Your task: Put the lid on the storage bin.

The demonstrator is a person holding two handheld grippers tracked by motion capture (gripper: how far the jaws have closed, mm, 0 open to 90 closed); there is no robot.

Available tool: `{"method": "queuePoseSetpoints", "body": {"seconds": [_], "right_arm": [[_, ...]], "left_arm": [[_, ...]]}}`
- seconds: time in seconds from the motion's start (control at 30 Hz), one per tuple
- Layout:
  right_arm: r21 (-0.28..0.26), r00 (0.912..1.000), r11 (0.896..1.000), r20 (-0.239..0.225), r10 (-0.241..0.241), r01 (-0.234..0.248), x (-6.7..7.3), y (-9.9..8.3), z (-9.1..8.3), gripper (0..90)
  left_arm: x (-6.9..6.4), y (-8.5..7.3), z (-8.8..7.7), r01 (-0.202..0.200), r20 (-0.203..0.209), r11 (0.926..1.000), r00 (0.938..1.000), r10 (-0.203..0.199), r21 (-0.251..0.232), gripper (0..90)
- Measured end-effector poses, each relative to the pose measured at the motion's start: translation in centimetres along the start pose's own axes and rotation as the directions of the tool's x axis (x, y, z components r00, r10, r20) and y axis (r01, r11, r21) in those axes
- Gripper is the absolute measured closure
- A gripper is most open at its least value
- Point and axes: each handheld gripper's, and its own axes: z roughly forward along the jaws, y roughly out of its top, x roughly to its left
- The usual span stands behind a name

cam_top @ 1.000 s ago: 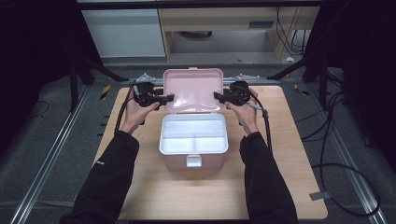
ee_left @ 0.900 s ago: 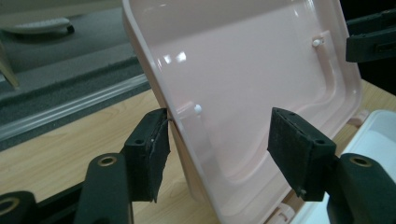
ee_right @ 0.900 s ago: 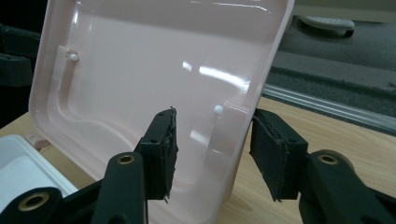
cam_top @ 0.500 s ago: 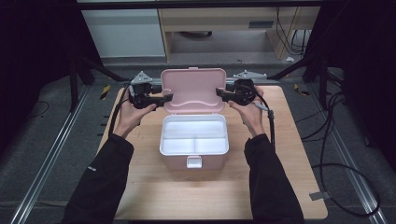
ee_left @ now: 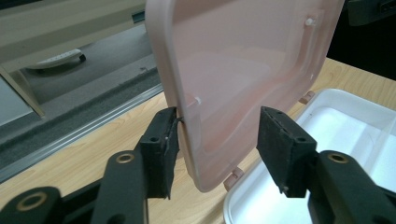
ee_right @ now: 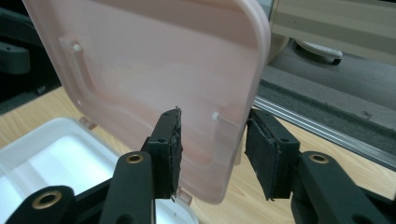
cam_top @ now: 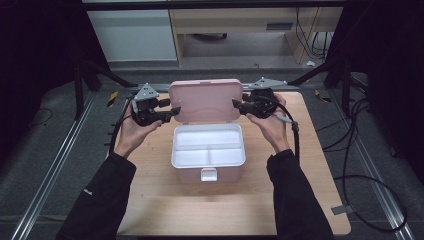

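Pink lid (cam_top: 206, 100) upright between both tools

The right gripper (ee_right: 212, 154) is reaching along its two black jaws at the side edge of a translucent pink lid (ee_right: 154, 70), which is standing upright. The lid's edge is sitting between the jaws, which have just been closing: one pad is lying against the lid's inner face, while the other is standing just outside the rim with a narrow gap. Below the lid, the white box (ee_right: 51, 158) is lying open on the wooden worktop (ee_right: 243, 186), near its far edge.
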Motion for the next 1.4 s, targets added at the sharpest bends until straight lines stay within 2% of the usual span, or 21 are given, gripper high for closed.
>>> {"method": "queuePoseSetpoints", "body": {"seconds": [0.23,0.4,0.5,0.6,0.73,0.87,0.97,1.1,1.27,1.4], "right_arm": [[-0.006,1.0000,1.000,0.004,-0.009,0.009,0.7,-0.8,-1.6,66.7],[-0.002,0.9997,1.000,-0.002,-0.024,0.024,1.1,-1.4,-2.4,72.8],[0.006,0.9993,0.999,-0.014,-0.033,0.033,1.1,-1.9,-2.7,78.3],[0.006,0.9990,0.999,-0.022,-0.040,0.040,1.1,-2.4,-3.2,83.4],[0.016,0.9977,0.999,-0.045,-0.050,0.051,1.4,-3.1,-3.7,83.5],[0.027,0.9957,0.997,-0.062,-0.068,0.070,1.8,-4.0,-4.3,82.3],[0.036,0.9944,0.996,-0.076,-0.073,0.076,2.1,-4.8,-4.7,81.1],[0.047,0.9934,0.996,-0.089,-0.073,0.077,2.5,-5.9,-5.1,76.7],[0.062,0.9940,0.996,-0.092,-0.059,0.064,2.7,-7.5,-5.3,72.9],[0.084,0.9955,0.995,-0.080,-0.051,0.058,2.6,-8.8,-5.6,69.3]], "left_arm": [[-1.1,-0.8,-0.6,-0.035,-0.027,0.9989,0.9990,0.036,0.030,54.6],[-1.4,-1.3,-1.4,-0.024,-0.024,0.9995,0.9994,0.024,0.020,65.1],[-1.7,-1.6,-1.7,-0.037,-0.032,0.9988,0.9988,0.038,0.033,69.5],[-2.1,-2.0,-2.1,-0.032,-0.031,0.9990,0.9990,0.033,0.033,74.3],[-2.4,-2.5,-2.6,-0.033,-0.021,0.9990,0.9992,0.033,0.029,78.2],[-3.0,-3.2,-2.9,-0.029,-0.005,0.9987,0.9996,0.029,0.042,78.5],[-3.5,-3.9,-3.2,-0.052,0.005,0.9974,0.9987,0.052,0.050,77.8],[-3.8,-5.1,-3.5,-0.039,0.034,0.9980,0.9988,0.037,0.051,77.0],[-4.0,-6.5,-3.7,-0.025,0.044,0.9973,0.9988,0.022,0.069,74.1],[-3.5,-8.3,-4.3,0.012,0.016,0.9963,0.9998,-0.013,0.085,70.2]]}}
